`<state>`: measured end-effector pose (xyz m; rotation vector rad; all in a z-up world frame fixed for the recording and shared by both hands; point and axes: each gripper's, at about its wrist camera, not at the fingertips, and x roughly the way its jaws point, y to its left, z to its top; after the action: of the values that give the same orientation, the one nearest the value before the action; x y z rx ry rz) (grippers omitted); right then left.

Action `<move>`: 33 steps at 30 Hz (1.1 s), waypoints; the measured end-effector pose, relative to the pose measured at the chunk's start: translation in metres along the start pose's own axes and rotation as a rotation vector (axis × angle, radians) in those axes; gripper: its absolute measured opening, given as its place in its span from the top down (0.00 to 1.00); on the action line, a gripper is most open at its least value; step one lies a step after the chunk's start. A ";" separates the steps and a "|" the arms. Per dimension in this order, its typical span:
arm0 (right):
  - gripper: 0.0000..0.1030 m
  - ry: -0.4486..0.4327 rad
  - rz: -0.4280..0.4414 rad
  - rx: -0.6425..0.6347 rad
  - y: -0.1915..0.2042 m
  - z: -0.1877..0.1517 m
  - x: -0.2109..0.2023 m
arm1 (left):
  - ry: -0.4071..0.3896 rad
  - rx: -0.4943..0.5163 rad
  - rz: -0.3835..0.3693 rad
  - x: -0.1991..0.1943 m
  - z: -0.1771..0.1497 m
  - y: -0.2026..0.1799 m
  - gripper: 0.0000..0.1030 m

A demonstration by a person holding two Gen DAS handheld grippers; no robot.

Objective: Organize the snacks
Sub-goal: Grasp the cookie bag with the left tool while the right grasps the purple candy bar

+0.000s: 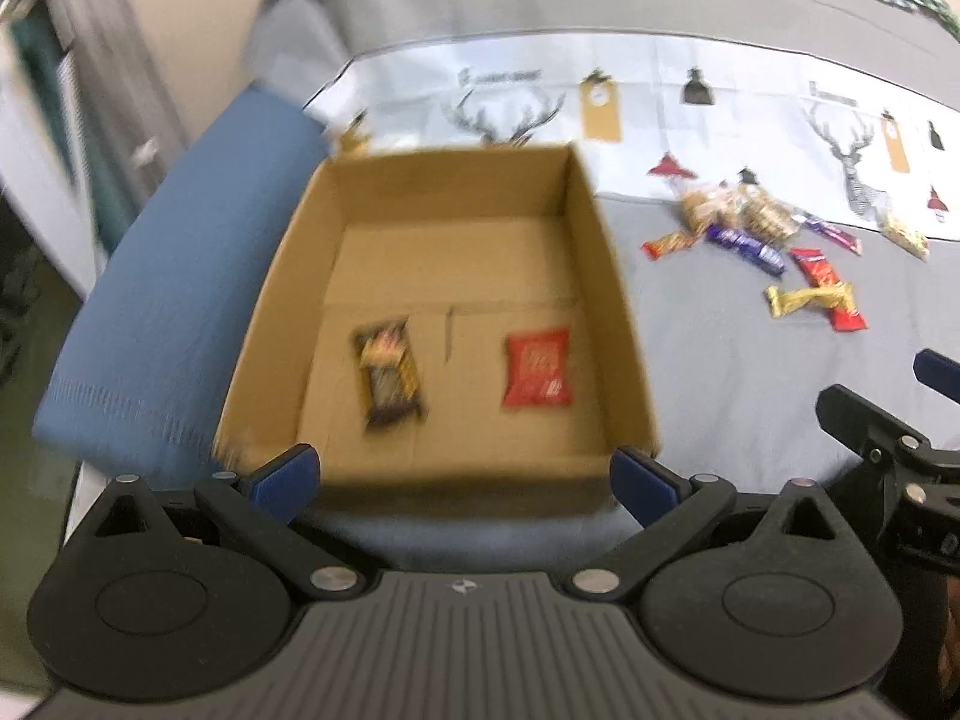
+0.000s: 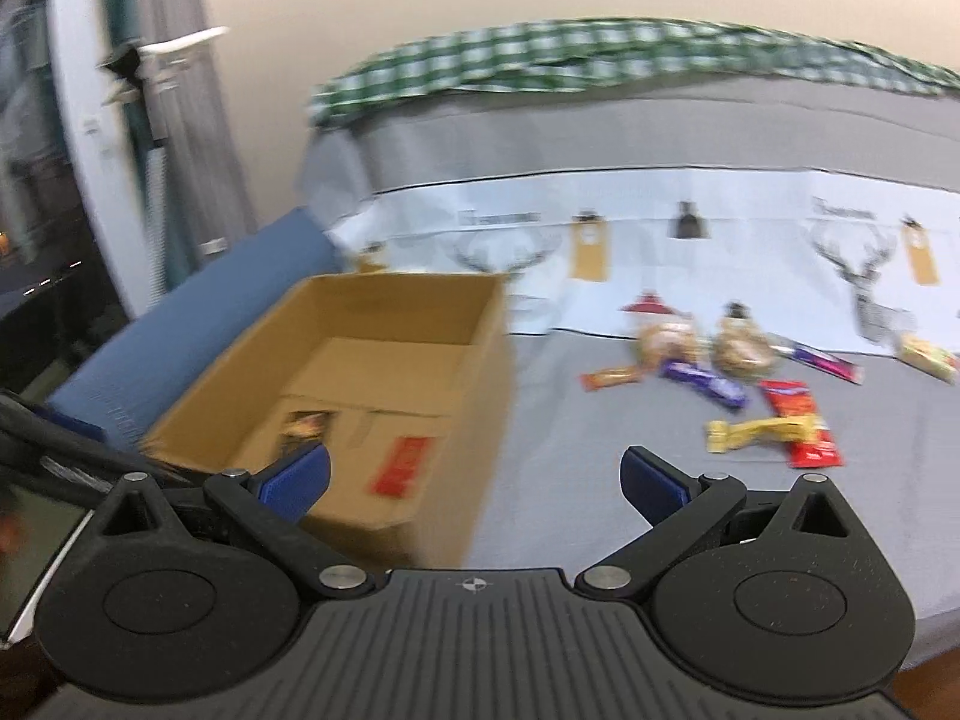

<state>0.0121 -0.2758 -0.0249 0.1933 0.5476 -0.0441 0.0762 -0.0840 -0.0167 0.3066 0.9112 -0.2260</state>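
Grey cloth covers the work surface (image 1: 750, 396), with a white printed runner showing stag heads (image 1: 504, 114) laid across its far part and a blue padded cushion (image 1: 174, 294) at the left edge. We find an open brown cardboard box (image 1: 612, 324) resting on the grey cloth, just beside the cushion.

Progress: we judge the task to be at an early stage. Two items lie on the box floor, well apart from each other: a dark brown-and-yellow wrapped bar (image 1: 389, 373) on the left and a flat red square packet (image 1: 537, 367) on the right. The remaining loose pile of wrapped snacks (image 2: 738, 384) sits on the cloth to the right of the box. It includes a purple bar (image 2: 708, 384), a long red packet (image 2: 801, 423), a yellow twisted wrapper (image 2: 759, 432) touching that red packet, and two clear bags of pale biscuits. We count roughly eight or nine pieces outside the box.

Grippers: the left gripper (image 1: 465, 471) hovers over the near wall of the box, jaws wide and empty. The right gripper (image 2: 474, 471) is held near the box's right wall, jaws also wide and empty.

Limits of view: both views are motion-blurred, so wrapper lettering is unreadable. The rightmost snacks may be further biscuit packs; we cannot confirm this.
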 end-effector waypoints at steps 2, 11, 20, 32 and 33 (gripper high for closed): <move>0.01 -0.002 -0.044 0.034 -0.025 0.005 0.010 | -0.030 0.067 -0.006 0.006 0.026 -0.017 0.00; 0.01 0.025 -0.149 0.094 -0.143 0.039 0.096 | -0.059 0.350 -0.092 0.089 0.164 -0.132 0.00; 0.01 0.131 -0.102 0.069 -0.218 0.053 0.234 | 0.130 0.553 -0.234 0.270 0.257 -0.261 0.00; 0.01 0.280 -0.080 -0.020 -0.239 0.034 0.352 | 0.328 0.591 -0.207 0.410 0.261 -0.303 0.00; 0.01 0.266 -0.089 -0.049 -0.236 0.032 0.353 | 0.328 0.570 -0.221 0.410 0.263 -0.300 0.03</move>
<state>0.3077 -0.5103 -0.2224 0.1271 0.8212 -0.0927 0.4177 -0.4827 -0.2443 0.7877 1.1969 -0.6574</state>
